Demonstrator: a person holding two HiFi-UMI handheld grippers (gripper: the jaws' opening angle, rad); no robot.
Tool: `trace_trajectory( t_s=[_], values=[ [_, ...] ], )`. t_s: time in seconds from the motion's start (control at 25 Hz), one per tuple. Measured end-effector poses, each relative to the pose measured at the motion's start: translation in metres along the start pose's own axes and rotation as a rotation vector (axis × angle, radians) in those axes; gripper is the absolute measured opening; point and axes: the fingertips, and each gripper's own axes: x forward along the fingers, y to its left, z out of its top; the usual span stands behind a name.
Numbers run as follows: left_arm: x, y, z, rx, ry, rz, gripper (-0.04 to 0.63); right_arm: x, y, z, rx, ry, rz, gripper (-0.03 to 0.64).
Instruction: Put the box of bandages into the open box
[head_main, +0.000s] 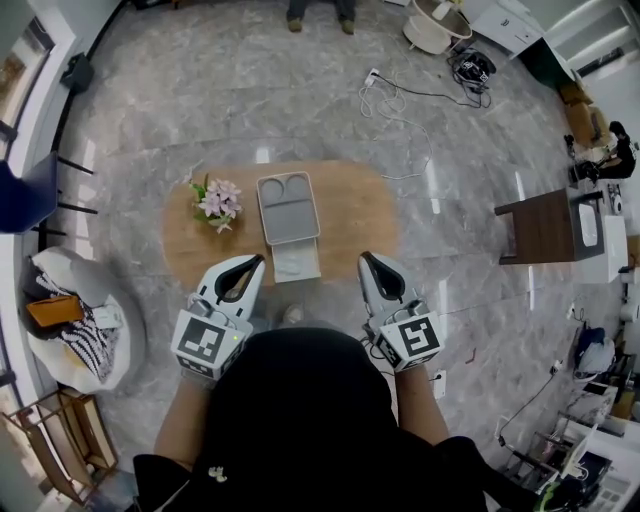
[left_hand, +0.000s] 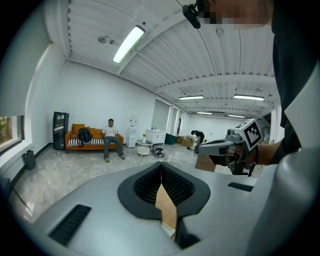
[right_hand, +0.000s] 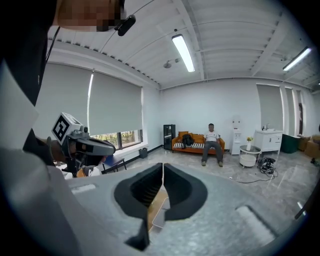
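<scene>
A grey marble floor (head_main: 250, 90) fills the head view. At its centre stands an oval light-wood worktop (head_main: 360, 210). The person's black-clad torso (head_main: 300, 420) takes up the lower middle of the frame, with bare forearms reaching up to either side.

The left tongs (head_main: 258, 261), grey with black pads and a marker cube, sit at lower centre-left over the worktop's near edge. The right tongs (head_main: 364, 258) mirror them at lower centre-right. In the left gripper view the left tongs (left_hand: 161, 167) are pressed together at the tips with nothing between them. In the right gripper view the right tongs (right_hand: 163, 167) are likewise closed and empty.

In the middle of the worktop lies an open pale grey rectangular box (head_main: 287, 206) with two round hollows at its far end. A smaller flat white piece (head_main: 297, 262) touches its near edge, between the two tongs. Whether this is the box of bandages or the box's lid cannot be told.

A small bunch of pink and white flowers (head_main: 218, 200) stands just left of the box.
</scene>
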Motion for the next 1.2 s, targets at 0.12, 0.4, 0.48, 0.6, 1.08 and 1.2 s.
trace_trajectory(
  t_s=[0.12,0.4,0.48,0.6,1.08,1.2],
  values=[
    [-0.002,0.001,0.007,-0.005,-0.007,0.007,0.011,-0.002,-0.001,0.008,0.009,-0.028,-0.007,0.006],
    [-0.007,0.007,0.012,0.003,-0.022,0.015,0.011,-0.002,-0.001,0.014,-0.006,-0.05,-0.025,0.001],
    [-0.007,0.006,0.012,0.001,-0.024,0.016,0.011,-0.003,0.001,0.014,-0.001,-0.052,-0.018,0.0],
    [-0.006,0.006,0.014,-0.004,-0.016,0.026,0.011,-0.002,0.002,0.013,0.006,-0.043,-0.021,0.0],
    [-0.008,0.006,0.013,-0.032,-0.002,0.018,0.011,0.004,0.005,0.009,0.016,-0.038,-0.006,0.0],
    [-0.009,0.009,0.009,-0.01,-0.005,0.008,0.011,0.006,0.007,0.01,0.024,-0.044,-0.002,0.0]
  ],
)
